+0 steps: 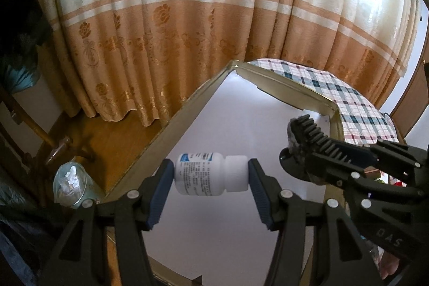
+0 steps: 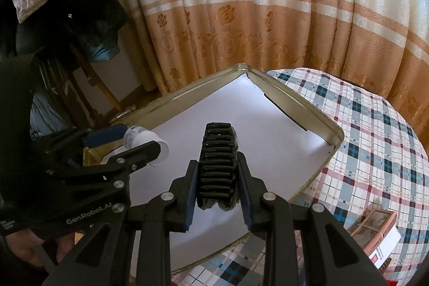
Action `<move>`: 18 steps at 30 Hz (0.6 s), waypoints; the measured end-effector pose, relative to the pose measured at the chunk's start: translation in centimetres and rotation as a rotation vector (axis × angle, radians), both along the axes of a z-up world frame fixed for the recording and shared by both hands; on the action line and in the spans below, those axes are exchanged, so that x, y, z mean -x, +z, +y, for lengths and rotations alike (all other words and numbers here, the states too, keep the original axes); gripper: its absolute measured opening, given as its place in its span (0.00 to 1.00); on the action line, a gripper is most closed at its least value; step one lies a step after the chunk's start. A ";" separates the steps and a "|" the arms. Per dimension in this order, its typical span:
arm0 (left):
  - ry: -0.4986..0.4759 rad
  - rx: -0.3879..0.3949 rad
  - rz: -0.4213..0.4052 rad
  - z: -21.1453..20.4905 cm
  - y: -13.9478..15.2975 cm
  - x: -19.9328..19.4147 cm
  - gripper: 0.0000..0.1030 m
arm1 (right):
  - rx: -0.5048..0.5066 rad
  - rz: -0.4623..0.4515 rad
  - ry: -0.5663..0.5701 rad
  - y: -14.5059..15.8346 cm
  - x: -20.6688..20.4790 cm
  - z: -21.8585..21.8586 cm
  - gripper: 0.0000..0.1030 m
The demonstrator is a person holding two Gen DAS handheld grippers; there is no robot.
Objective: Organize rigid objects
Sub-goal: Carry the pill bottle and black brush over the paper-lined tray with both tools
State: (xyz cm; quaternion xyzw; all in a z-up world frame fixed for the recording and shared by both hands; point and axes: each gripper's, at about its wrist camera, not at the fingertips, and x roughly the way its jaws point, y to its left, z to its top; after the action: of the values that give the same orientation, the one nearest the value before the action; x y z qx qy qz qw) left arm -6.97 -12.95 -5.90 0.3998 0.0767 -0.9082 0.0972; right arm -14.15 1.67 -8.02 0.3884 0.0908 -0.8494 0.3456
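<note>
- Your left wrist view alone shows a glass jar (image 1: 70,182) with white bits low at the left, beyond the tray's edge; your right wrist view alone shows a small wooden box (image 2: 375,228) on the checked cloth (image 2: 375,130).
- Both views show the patterned curtain (image 1: 187,31) behind and the metal tray (image 2: 303,103) with its white lining below your hands; nothing stands between either hand-held gripper and the tray.
- Your left hand-held gripper (image 1: 211,176) is clamped on the white pill bottle (image 1: 210,173), which lies sideways between the blue pads, base left and cap right, above the tray.
- Your right hand-held gripper (image 2: 217,178) is pressed together on the black ribbed comb-like piece (image 2: 218,160), which pokes forward past the fingertips over the tray's lining.
</note>
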 end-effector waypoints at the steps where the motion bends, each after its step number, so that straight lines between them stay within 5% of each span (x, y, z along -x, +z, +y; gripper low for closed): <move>1: 0.000 -0.002 -0.001 0.0 0.0 0.0 0.55 | -0.003 -0.001 0.000 -0.1 0.0 -0.1 0.30; 18: 0.003 0.001 -0.002 -0.8 -0.3 0.0 0.55 | -0.002 -0.009 -0.004 -0.7 0.5 -0.4 0.30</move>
State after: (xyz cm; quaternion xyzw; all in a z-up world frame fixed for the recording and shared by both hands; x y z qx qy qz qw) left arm -6.94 -13.75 -6.16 0.4007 0.0770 -0.9076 0.0989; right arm -14.62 1.28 -8.69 0.3927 0.0892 -0.8482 0.3441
